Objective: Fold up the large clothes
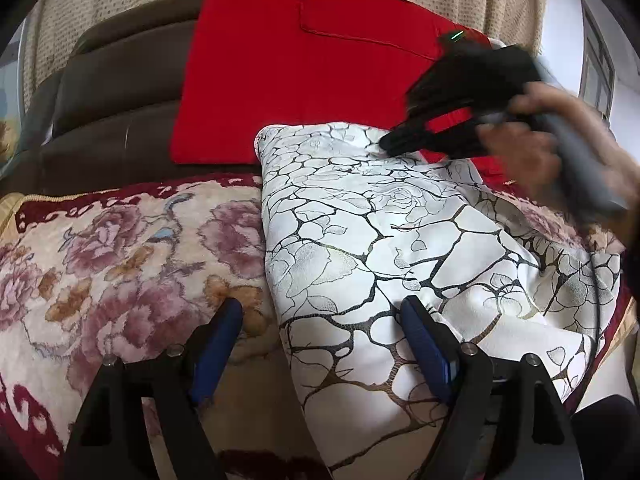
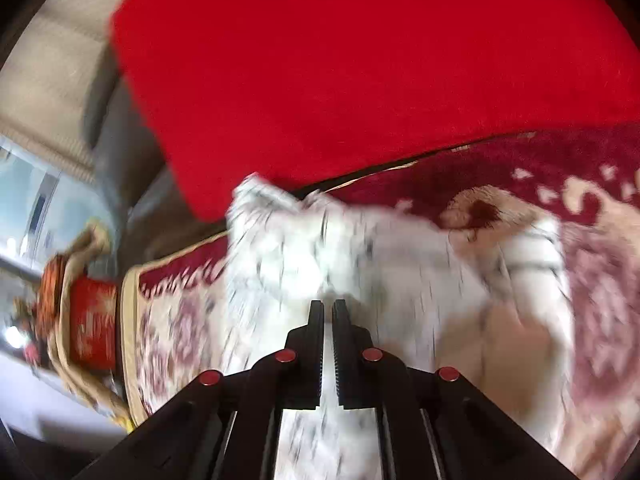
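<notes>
A white garment with a black crackle and rose print (image 1: 380, 248) lies folded on a floral sofa cover (image 1: 120, 260). My left gripper (image 1: 320, 320) is open, its blue-padded fingers (image 1: 218, 340) straddling the garment's left edge just above it. My right gripper (image 1: 394, 142) shows in the left wrist view at the garment's far edge, held by a hand. In the blurred right wrist view my right gripper (image 2: 328, 306) is shut on a fold of the white garment (image 2: 320, 248).
A red folded garment (image 1: 300, 72) leans on the brown sofa back (image 1: 112, 92) behind the white one; it also fills the top of the right wrist view (image 2: 360, 60). A beige curtain (image 1: 100, 4) hangs behind. A red and beige object (image 2: 84, 312) sits off the sofa's left end.
</notes>
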A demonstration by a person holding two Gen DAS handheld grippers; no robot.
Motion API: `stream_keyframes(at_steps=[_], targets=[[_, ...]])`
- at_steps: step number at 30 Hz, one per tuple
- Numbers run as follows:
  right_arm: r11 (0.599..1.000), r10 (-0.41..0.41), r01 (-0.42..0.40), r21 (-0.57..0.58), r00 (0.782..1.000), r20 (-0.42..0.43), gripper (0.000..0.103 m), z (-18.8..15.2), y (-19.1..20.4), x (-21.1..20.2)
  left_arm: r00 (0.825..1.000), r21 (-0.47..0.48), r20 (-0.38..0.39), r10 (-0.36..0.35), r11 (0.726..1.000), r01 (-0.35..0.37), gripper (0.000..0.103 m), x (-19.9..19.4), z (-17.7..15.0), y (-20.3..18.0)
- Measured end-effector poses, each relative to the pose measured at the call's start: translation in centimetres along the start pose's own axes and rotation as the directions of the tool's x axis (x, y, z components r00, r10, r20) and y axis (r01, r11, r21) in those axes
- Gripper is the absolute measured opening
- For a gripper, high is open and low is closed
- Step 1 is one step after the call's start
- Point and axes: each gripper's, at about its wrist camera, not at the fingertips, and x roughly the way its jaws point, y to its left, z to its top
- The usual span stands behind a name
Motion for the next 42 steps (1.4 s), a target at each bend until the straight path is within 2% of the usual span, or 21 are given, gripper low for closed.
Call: stream_keyframes(at_steps=[3,5,8,11,12,14,16,18,20,22,24,28,32,35,37,39,42], targets=[[0.989,0.000,-0.002,-0.145,1.000,-0.013,0.009,-4.3,2.7,-3.6,1.000,-0.018,0.009,0.004,1.000,-0.004,0.081,-0.6,0.0,0.1],[0.979,-0.024,0.024,-0.202,1.000,0.003,0.009,-7.6,3.4,-5.6,0.999,-0.012,0.030,0.013,1.000,-0.013,0.081,-1.5,0.0,0.2],[0.966,-0.036,0.040,-0.254,0.999,0.020,0.009,-12.5,3.4,-8.3,0.994,0.001,0.093,0.065,0.998,-0.066,0.081,-3.3,0.1,0.5],[0.958,-0.041,0.046,-0.284,0.999,0.024,0.009,-16.5,3.4,-10.0,0.989,-0.020,0.114,0.098,0.995,-0.097,0.081,-4.0,0.0,1.4],[0.952,-0.063,0.071,-0.298,0.997,0.036,0.010,-17.7,3.3,-10.2,0.988,-0.026,0.108,0.111,0.994,-0.108,0.081,-4.0,-0.1,1.7],[0.930,-0.169,0.191,-0.314,0.981,0.095,0.007,-19.7,1.8,-10.9,0.989,-0.024,0.078,0.125,0.992,-0.123,0.081,-3.5,-0.3,2.0],[0.923,-0.230,0.255,-0.289,0.966,0.117,0.006,-20.5,-0.4,-10.3,0.990,0.013,0.043,0.132,0.991,-0.133,0.081,-2.5,-0.7,1.7],[0.950,-0.195,0.209,-0.233,0.977,0.082,0.003,-20.6,-3.0,-8.7,0.986,0.055,0.057,0.159,0.985,-0.162,0.081,-2.2,-1.0,1.2],[0.966,-0.166,0.181,-0.186,0.982,0.094,0.001,-20.5,-4.3,-7.8,0.982,0.093,0.065,0.176,0.979,-0.181,0.082,-1.9,-1.3,0.8],[0.985,-0.112,0.124,-0.120,0.989,0.100,0.000,-20.4,-5.9,-7.7,0.988,0.080,0.017,0.154,0.985,-0.155,0.082,-1.1,-1.5,1.3],[0.987,-0.091,0.104,-0.119,0.990,0.112,0.000,-20.6,-6.4,-8.0,0.989,0.066,-0.031,0.145,0.988,-0.143,0.083,-0.3,-1.6,1.5],[0.985,-0.116,0.131,-0.116,0.985,0.132,0.000,-21.0,-6.4,-8.0,0.984,0.093,-0.030,0.174,0.981,-0.170,0.083,-0.1,-1.6,1.0],[0.980,-0.128,0.150,-0.127,0.977,0.169,0.000,-21.7,-5.0,-7.9,0.985,0.052,-0.022,0.170,0.984,-0.169,0.083,-1.4,-1.3,1.3],[0.982,-0.104,0.133,-0.132,0.972,0.209,0.001,-22.9,-4.5,-8.7,0.982,0.026,0.007,0.188,0.982,-0.188,0.083,-2.3,-1.0,1.9],[0.990,-0.057,0.086,-0.114,0.970,0.234,0.007,-23.0,-4.1,-10.1,0.976,-0.008,0.038,0.214,0.977,-0.214,0.083,-2.9,-0.5,2.4],[0.992,-0.028,0.060,-0.110,0.963,0.268,0.007,-23.0,-3.2,-11.4,0.970,-0.062,0.063,0.235,0.971,-0.231,0.083,-3.5,0.0,2.8],[0.987,0.002,0.051,-0.155,0.947,0.322,0.009,-22.3,-1.5,-12.9,0.962,-0.110,0.033,0.270,0.958,-0.265,0.083,-2.9,0.6,3.0]])
